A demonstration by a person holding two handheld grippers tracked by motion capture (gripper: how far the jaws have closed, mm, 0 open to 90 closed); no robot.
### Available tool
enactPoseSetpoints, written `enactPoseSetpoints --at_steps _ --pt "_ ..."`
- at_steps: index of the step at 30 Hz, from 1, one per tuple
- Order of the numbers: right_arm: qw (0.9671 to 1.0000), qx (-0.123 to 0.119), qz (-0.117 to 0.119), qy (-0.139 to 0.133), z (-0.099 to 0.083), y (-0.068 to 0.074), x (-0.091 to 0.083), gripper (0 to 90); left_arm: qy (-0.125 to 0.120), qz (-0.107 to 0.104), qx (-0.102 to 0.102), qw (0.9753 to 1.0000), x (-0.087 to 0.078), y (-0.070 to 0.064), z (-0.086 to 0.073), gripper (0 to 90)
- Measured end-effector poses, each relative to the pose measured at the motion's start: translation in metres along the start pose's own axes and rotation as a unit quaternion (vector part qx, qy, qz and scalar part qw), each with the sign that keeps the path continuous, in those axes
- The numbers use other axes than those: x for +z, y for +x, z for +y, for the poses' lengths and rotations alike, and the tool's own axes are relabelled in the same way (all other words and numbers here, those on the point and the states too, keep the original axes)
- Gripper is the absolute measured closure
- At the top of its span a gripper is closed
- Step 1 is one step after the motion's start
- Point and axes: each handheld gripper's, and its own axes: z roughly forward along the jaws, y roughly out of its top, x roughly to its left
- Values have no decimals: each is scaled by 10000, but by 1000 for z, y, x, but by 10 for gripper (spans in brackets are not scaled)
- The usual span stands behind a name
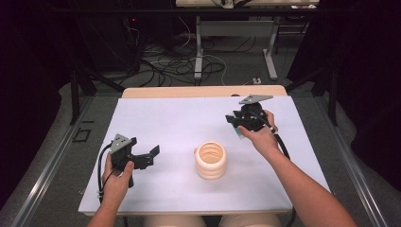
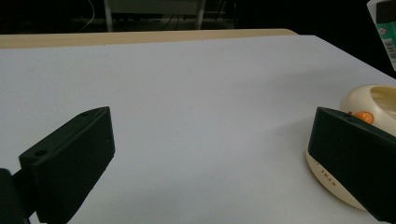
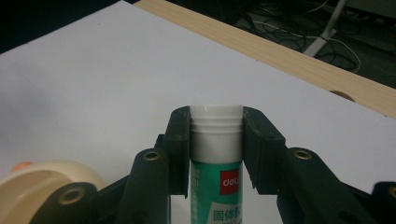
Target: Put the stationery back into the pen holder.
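Two grippers are seen from the high view over a white board (image 1: pixel 156 113) laid on the table. The right gripper (image 1: pixel 239 126) is held above the right half of the board, nearer its far edge, with a glue stick (image 1: pixel 240 134) between its jaws, only a sliver of green showing. A cream holder (image 1: pixel 211 161) stands upright near the middle, toward the near edge. The left gripper (image 1: pixel 150 156) is held by the near left corner, jaws spread, pointing toward the holder and well apart from it.

From the left gripper view, the two jaws are spread wide with bare board (image 2: pixel 187 93) between them. The holder (image 2: pixel 359 116) is partly hidden behind the right jaw, something orange showing at its rim; the glue stick (image 2: pixel 385 28) is caught at the upper right corner of the frame.

From the right gripper view, the glue stick (image 3: pixel 216 158) is pinched at its white end by both jaws, off the board (image 3: pixel 93 70). The holder (image 3: pixel 32 179) lies at the lower left.

By this showing the pickup is judged done; carrying the stick over the holder, lowering it in and releasing are judged to be left. The left gripper has taken no part yet
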Motion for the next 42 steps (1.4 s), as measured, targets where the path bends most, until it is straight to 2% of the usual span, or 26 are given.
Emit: enactPoseSetpoints --at_steps 13,20,27,35,42 --pt "9981 -172 455 -373 10 36 -16 651 -5 6 -14 10000 -1 0 0 3" --pt "9952 -216 745 -603 12 55 -24 652 -11 10 -14 10000 -1 0 0 3" --pt "9922 -311 931 -764 11 73 -30 652 -15 9 -12 10000 -1 0 0 3" --pt "9897 -455 1078 -828 2 90 -31 652 -13 8 1 10000 -1 0 0 3" --pt "9890 -393 1133 -860 -10 95 -29 651 -3 6 -4 10000 -1 0 0 3"
